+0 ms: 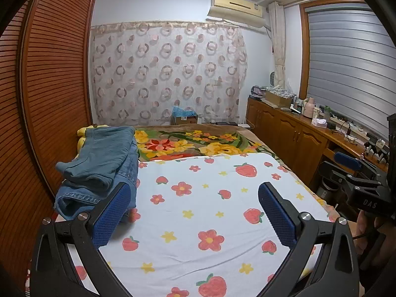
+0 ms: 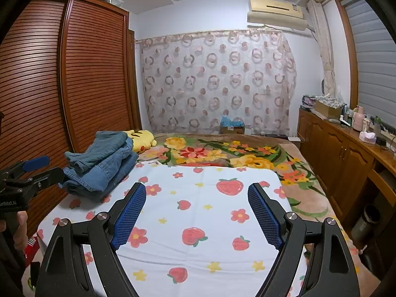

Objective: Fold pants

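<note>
Both the left gripper point(image 1: 194, 212) and the right gripper point(image 2: 196, 214), marked "DAS", hang wide-jawed over the bed point(image 1: 198, 210) beside piled jeans point(image 1: 99, 168).

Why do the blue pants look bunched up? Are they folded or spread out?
Not spread out. The pants sit heaped in a pile near the wardrobe, layers overlapping unevenly. Whether each piece is neatly folded, I cannot tell.

Strawberry sheet point(image 2: 210, 212) lies open; jeans pile point(image 2: 104, 165) blocks its left edge
</note>
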The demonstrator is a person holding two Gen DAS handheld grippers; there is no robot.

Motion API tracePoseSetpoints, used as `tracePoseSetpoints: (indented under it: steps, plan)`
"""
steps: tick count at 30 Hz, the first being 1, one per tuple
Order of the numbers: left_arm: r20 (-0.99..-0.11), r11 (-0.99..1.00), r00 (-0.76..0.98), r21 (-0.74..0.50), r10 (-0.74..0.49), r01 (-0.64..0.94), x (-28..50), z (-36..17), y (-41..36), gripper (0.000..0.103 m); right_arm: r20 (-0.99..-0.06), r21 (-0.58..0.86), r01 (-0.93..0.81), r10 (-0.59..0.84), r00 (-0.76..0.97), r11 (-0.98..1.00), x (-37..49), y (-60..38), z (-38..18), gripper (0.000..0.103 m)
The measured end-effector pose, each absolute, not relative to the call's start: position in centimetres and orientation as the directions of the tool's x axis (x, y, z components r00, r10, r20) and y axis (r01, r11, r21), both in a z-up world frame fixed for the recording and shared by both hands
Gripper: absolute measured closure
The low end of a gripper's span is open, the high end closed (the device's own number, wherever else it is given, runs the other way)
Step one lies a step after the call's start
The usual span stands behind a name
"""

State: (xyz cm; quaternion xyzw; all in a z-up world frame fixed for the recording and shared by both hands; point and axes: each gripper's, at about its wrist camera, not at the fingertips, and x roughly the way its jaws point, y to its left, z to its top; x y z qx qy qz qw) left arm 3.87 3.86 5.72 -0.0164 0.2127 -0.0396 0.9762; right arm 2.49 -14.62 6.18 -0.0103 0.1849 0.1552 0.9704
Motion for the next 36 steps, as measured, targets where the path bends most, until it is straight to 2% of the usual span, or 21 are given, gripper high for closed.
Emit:
tracePoseSetpoints:
  steps: [36]
  plan:
    - [-0.413,0.996,0.907,-0.047,-0.084,0.071,3.44,5.67,3.92,0.0,-0.361,0.037,-0.314,0.306,0.881,0.949,2.76,-15.48,5.99,0.017]
